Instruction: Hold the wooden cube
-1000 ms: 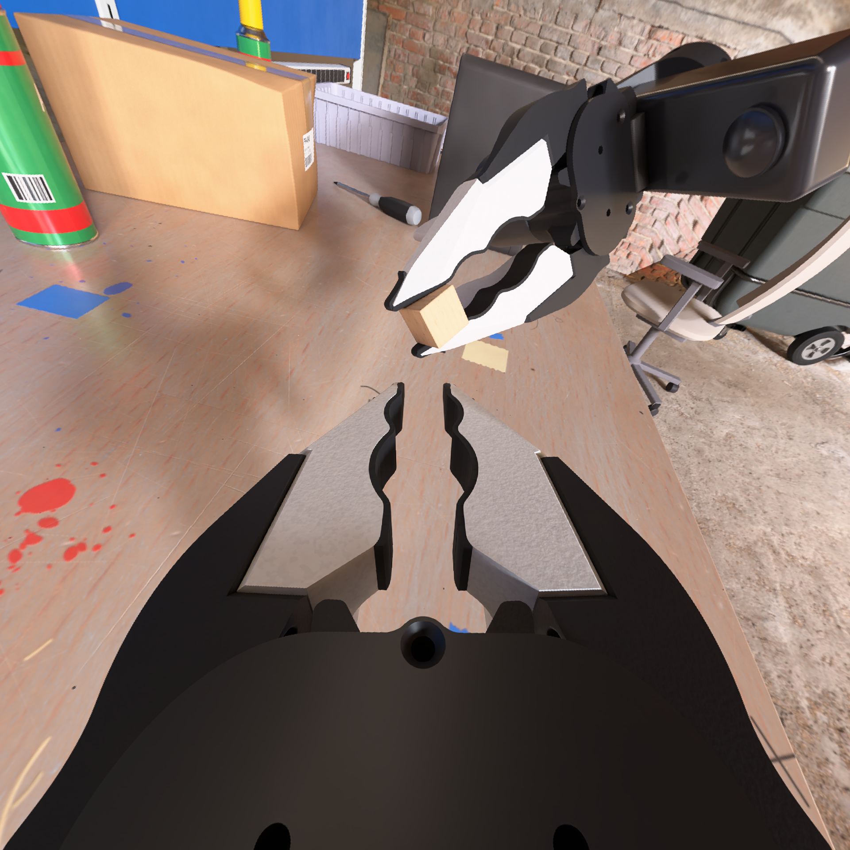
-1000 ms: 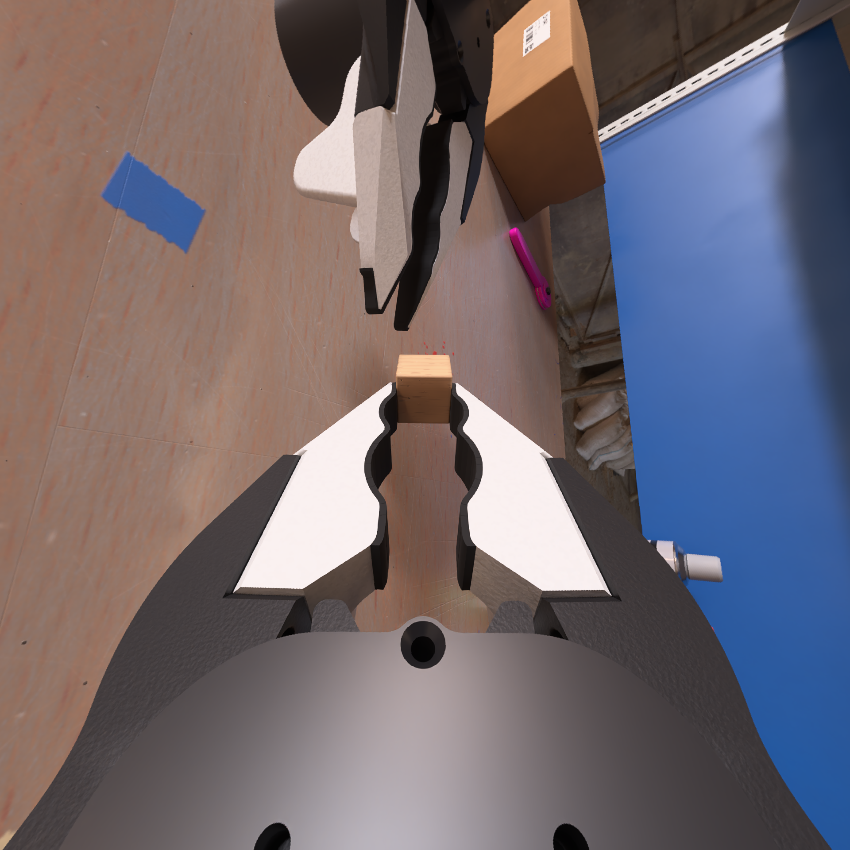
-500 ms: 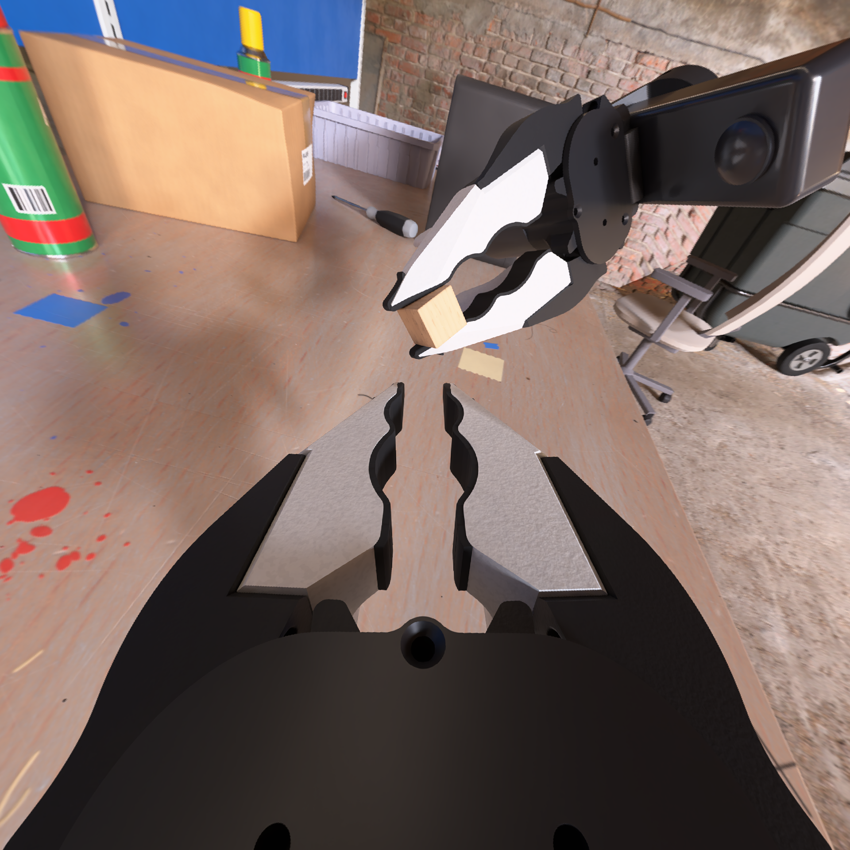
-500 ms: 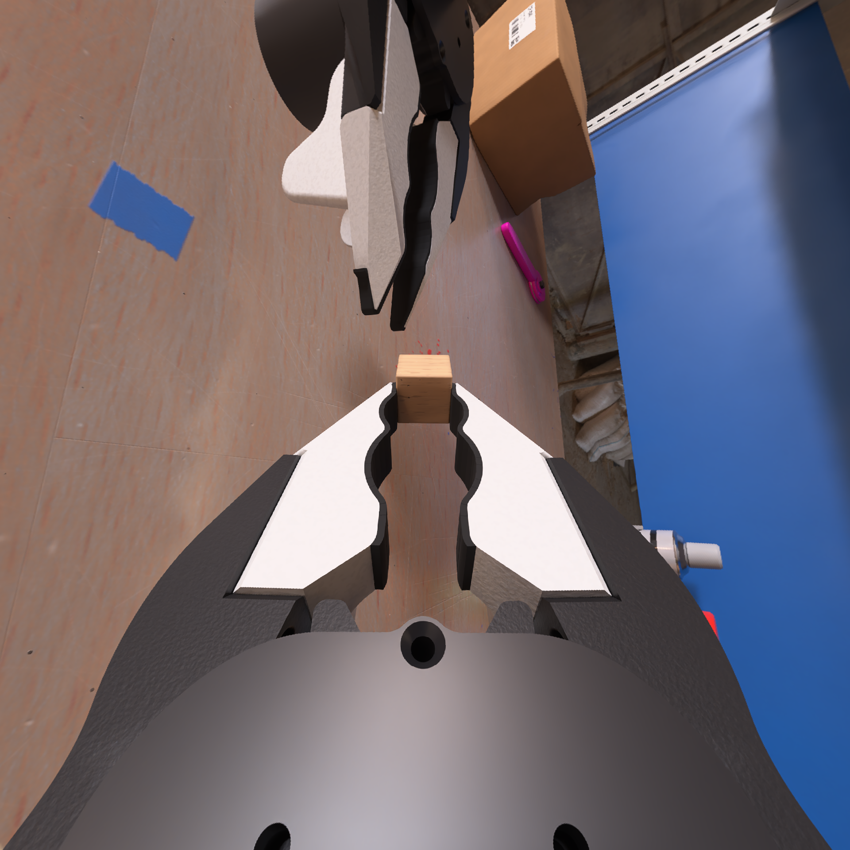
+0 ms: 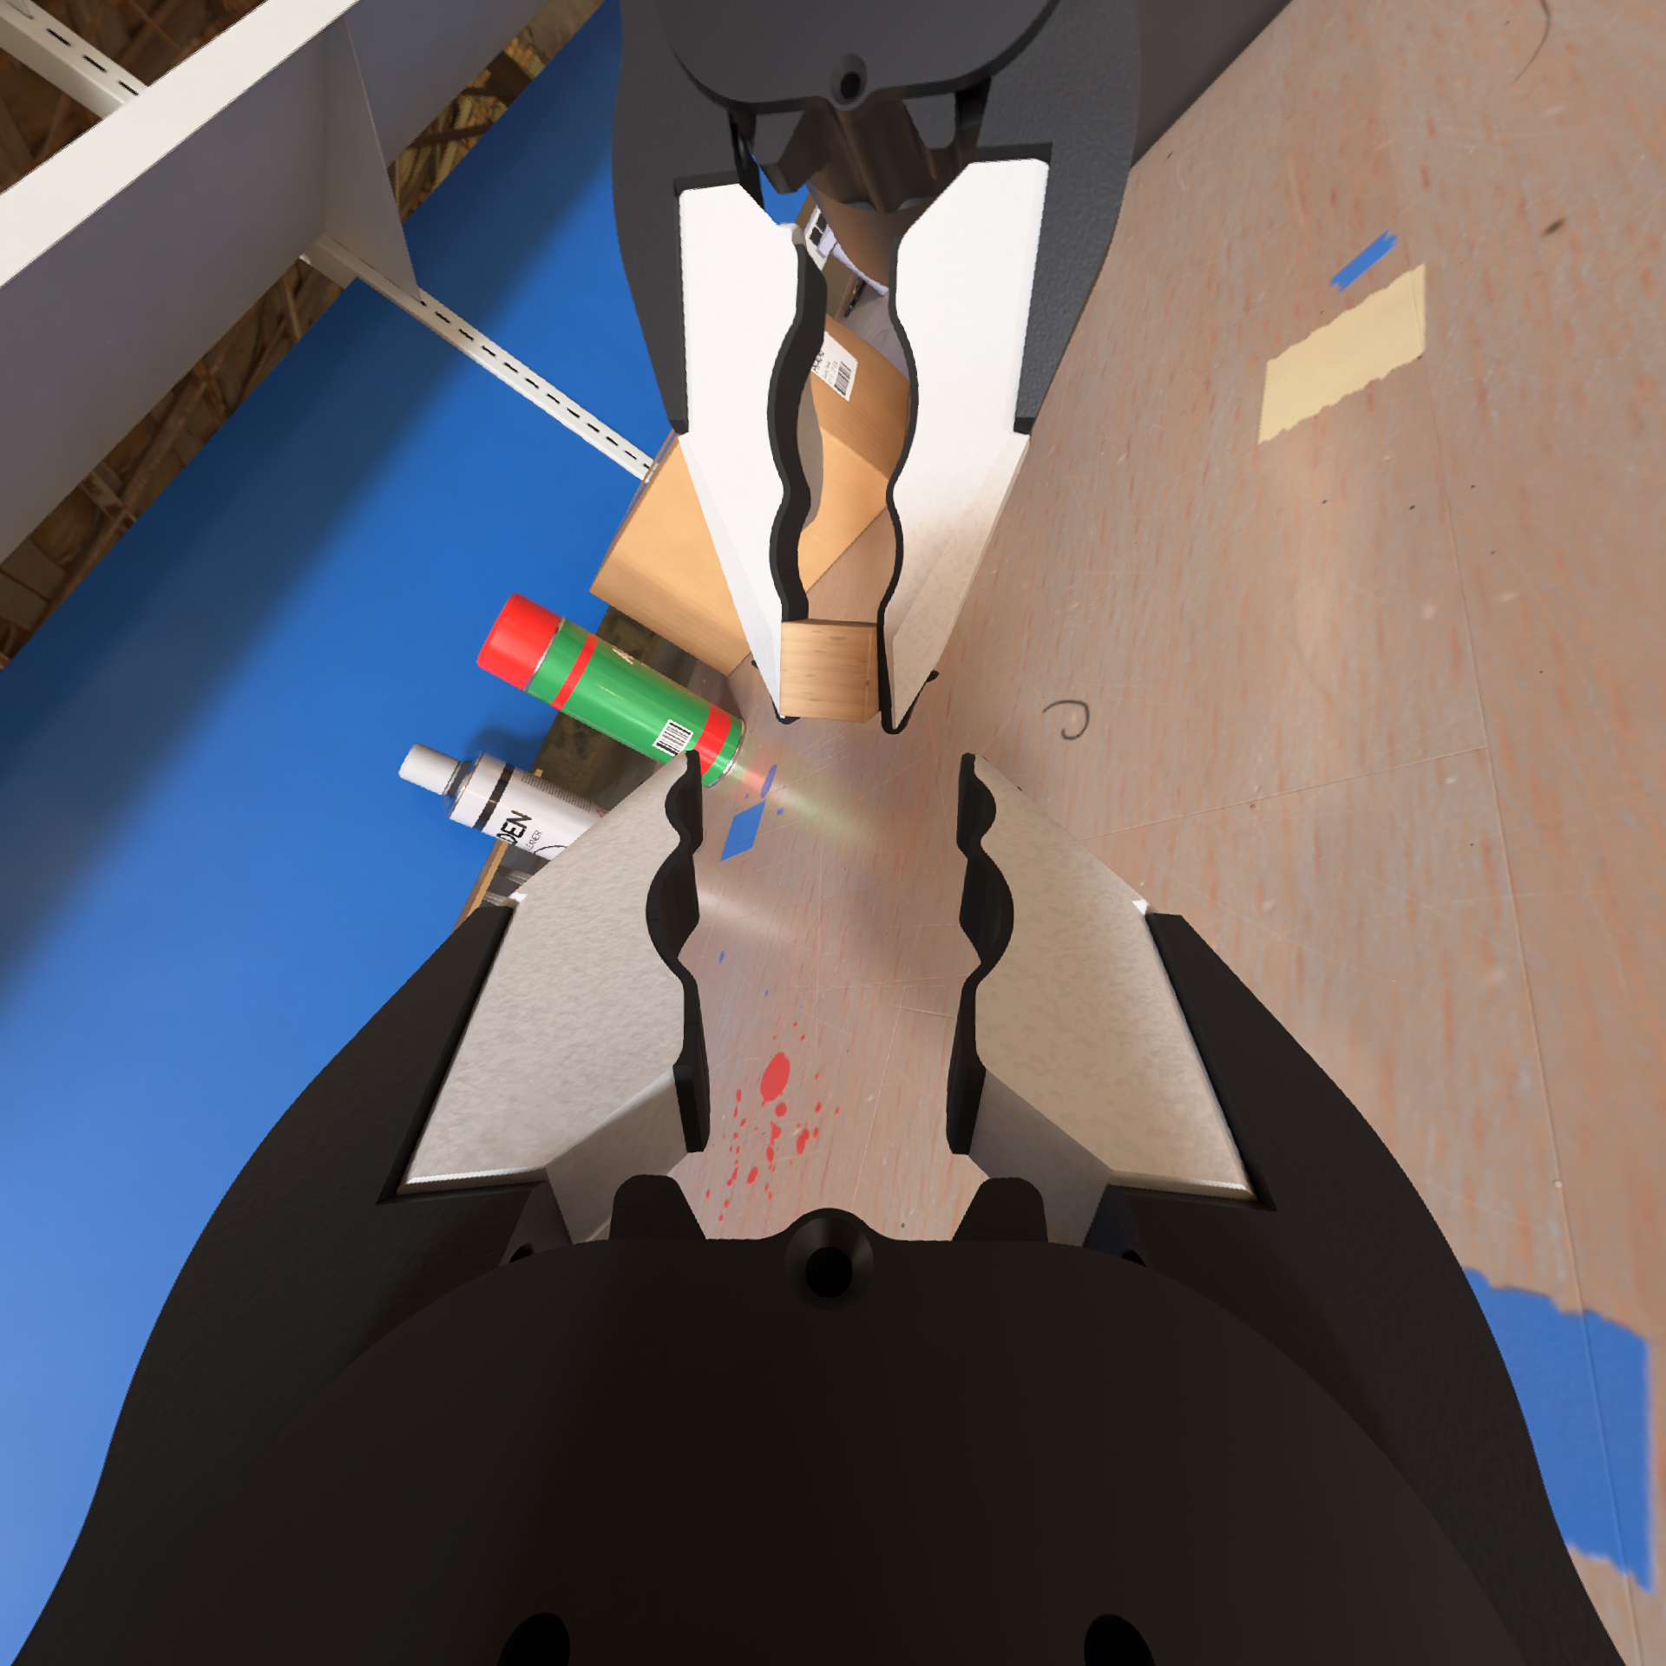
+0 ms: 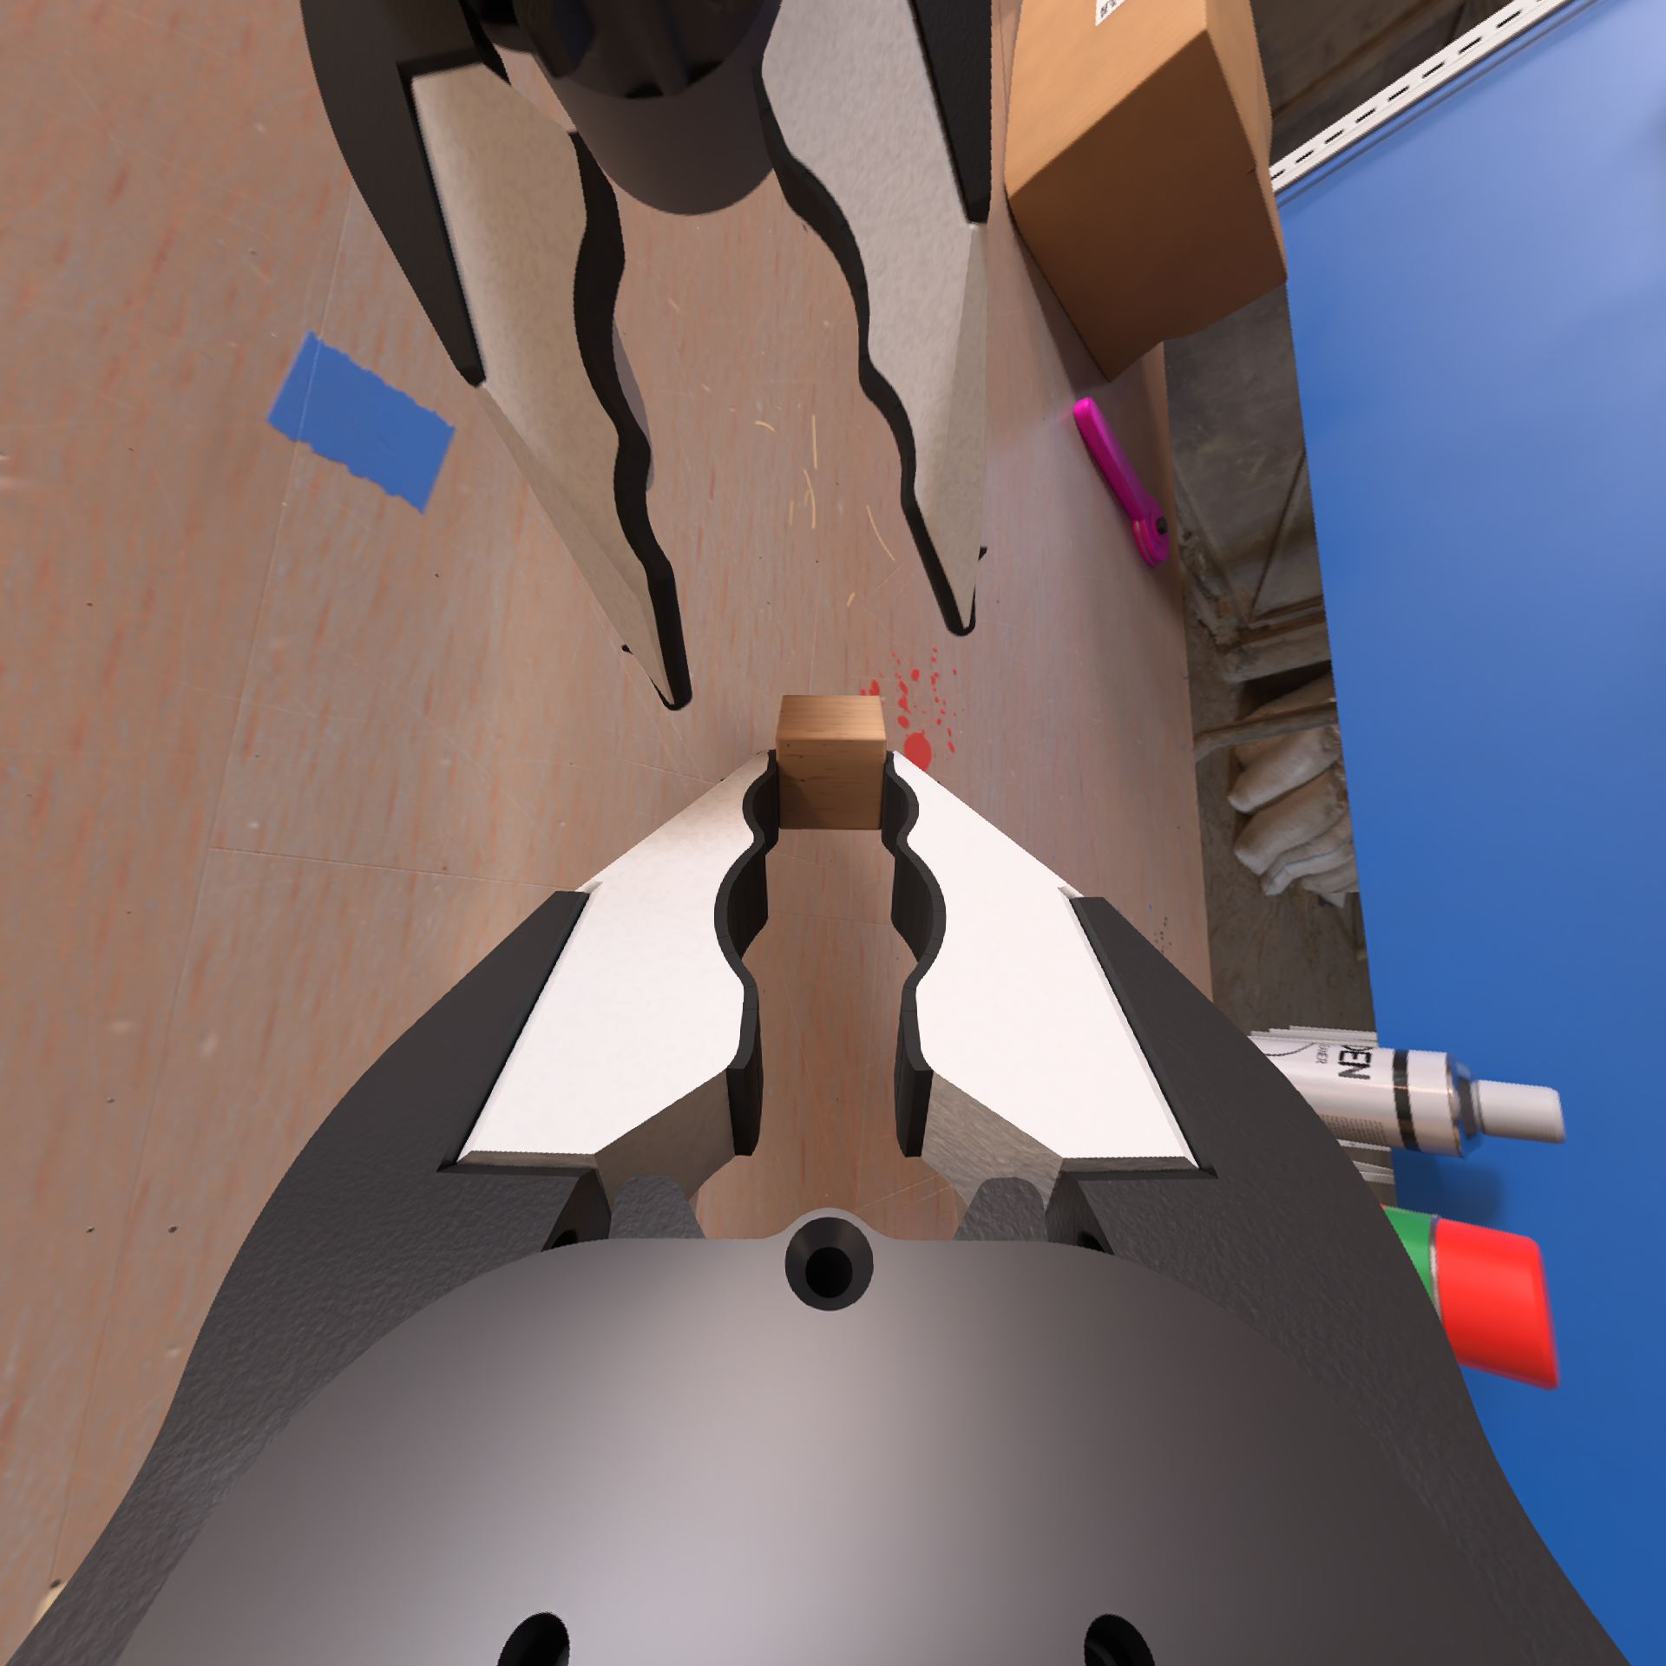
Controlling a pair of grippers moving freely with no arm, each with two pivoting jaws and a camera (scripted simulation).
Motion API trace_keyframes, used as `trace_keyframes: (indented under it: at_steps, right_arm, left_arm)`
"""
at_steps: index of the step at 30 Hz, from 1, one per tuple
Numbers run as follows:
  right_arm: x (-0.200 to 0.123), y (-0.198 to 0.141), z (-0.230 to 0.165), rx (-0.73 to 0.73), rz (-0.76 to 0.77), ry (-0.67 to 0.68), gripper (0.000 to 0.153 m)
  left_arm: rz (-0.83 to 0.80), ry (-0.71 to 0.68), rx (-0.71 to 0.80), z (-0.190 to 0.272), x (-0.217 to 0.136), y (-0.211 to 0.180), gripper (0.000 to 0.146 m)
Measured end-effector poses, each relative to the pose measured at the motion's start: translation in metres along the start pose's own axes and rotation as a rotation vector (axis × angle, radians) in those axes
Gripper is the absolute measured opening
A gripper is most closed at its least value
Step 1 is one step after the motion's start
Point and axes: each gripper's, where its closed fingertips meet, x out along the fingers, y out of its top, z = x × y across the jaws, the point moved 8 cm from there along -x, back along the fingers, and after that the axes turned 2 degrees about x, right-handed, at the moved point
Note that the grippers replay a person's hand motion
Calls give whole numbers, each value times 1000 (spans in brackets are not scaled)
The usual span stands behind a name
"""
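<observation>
so right now my right tool [image 6: 829, 766] is pinching the wooden cube [image 6: 829, 775] right at its fingertips, only the back part of the block sits between the pads and the front face sticks out toward 12 o'clock. the cube is up in the air, clear of the surface [image 6: 225, 811] as far as i can tell. my left tool [image 5: 825, 766] is spread wide with nothing in it, pointing nose to nose at the right one, tips just short of the block.

my read: the hold is basically done, and this looks like the setup for a second grip or a handoff. if so, the next move needs the left tool to slide straight in so its fingers pass either side of the free end. the spread looks wider than the cube, but the four tips could clash since they're so near each other.

further out: red paint splatter [image 6: 919, 721] on the surface past the cube, blue tape [image 6: 361, 433] at 10 o'clock, pink cutter [image 6: 1122, 487] and cardboard box [image 6: 1145, 180] around 1 o'clock near the surface edge. spray cans [image 6: 1406, 1100] at 3 o'clock by the blue wall [image 6: 1514, 631]. loads of open room on the 9 o'clock side.
</observation>
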Motion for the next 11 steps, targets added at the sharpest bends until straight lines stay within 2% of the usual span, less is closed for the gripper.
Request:
trace_keyframes:
  at_steps: [4, 11]
  right_arm:
    - [-1, 2, -2, 20, 7, 26, 21]
    - [-4, 4, 1, 35, 21, 13, 21]
  left_arm:
    - [34, 7, 16, 2, -1, -1, 49]
    - [-12, 36, -36, -4, -1, -5, 48]
